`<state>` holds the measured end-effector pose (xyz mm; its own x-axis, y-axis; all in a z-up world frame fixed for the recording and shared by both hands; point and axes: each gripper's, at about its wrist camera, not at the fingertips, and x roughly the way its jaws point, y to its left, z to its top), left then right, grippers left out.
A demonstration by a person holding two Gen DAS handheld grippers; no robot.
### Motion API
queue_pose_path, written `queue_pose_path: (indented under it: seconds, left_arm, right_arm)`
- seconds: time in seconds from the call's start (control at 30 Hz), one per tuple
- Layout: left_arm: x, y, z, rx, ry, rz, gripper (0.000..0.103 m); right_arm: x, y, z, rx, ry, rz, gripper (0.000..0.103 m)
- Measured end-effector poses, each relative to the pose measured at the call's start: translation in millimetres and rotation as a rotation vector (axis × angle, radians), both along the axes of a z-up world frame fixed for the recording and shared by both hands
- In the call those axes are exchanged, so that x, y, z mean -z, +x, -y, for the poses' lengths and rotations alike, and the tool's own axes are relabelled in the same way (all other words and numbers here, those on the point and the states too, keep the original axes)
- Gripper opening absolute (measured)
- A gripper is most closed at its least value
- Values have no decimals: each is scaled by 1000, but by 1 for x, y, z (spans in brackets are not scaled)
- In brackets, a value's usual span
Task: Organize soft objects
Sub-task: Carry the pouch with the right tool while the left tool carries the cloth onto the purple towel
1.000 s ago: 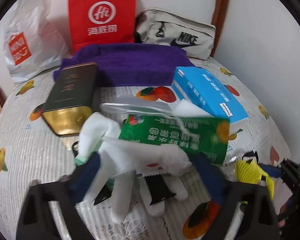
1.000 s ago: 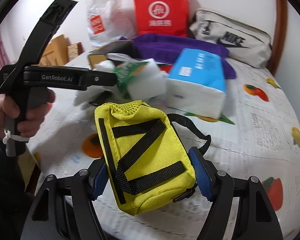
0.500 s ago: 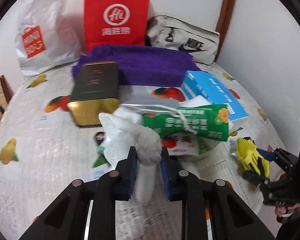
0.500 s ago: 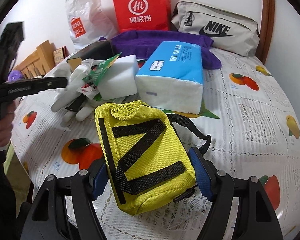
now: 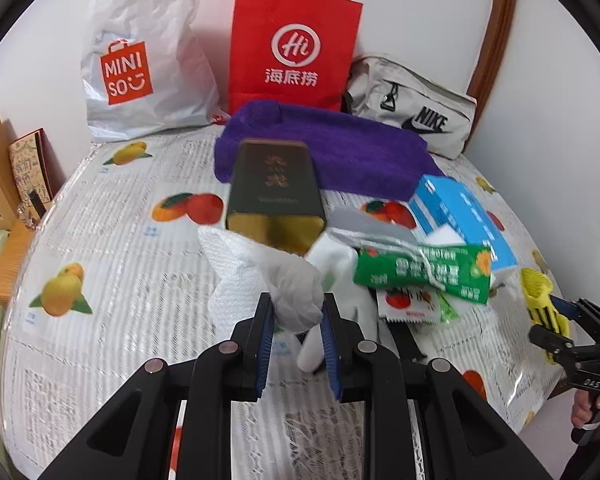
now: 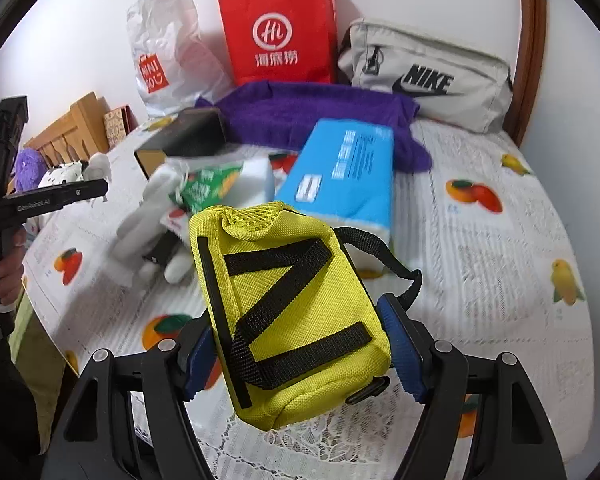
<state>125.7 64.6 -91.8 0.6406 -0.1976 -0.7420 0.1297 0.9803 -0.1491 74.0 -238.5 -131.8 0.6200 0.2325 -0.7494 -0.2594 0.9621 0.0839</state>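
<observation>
— Since a second ago the left gripper (image 5: 296, 320) has gone from spread around the white glove (image 5: 296, 300) to pinched on it, and it has drawn back toward the near edge of the table (image 5: 112, 240), with the glove bunched between the pads.

— And the right gripper (image 6: 300, 348)?

— Unchanged: its fingers press on both sides of the yellow pouch (image 6: 288, 316), held above the near right part of the table. The left wrist view shows the same pouch (image 5: 540, 300) off at the right edge.

— Is the glove free of the pile?

— Hard to say; that view is blurred with motion. Its fingers seem to trail down beside the green packet (image 5: 424, 272) and in front of the dark tin (image 5: 276, 196), so the packet may drag along.

— How should the pull go?

— Slowly and upward first, I think, so the glove slips out from under the packet instead of sweeping it into the blue tissue pack (image 5: 464, 216). Keep the pinch firm: limp fabric slides out easily. The purple towel (image 5: 332, 148) at the far edge looks like a fair place for soft things.
</observation>
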Motion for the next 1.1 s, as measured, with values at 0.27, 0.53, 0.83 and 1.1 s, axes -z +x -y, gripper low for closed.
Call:
queue_pose_path:
  seconds: [0.27, 0.53, 0.83, 1.1]
  left_arm:
    - [-20, 33, -6, -21, 21, 9, 22]
    - [-44, 78, -4, -17, 21, 12, 22]
    - [-57, 144, 0, -11, 21, -5, 22]
    - [-46, 207, 11, 27, 19, -53, 22]
  right_arm:
    - [-38, 27, 8, 15, 3, 46, 73]
    - [-61, 88, 9, 35, 14, 68, 73]
    - [-64, 176, 8, 61, 21, 61, 73]
    - [-47, 246, 4, 69, 5, 11, 73]
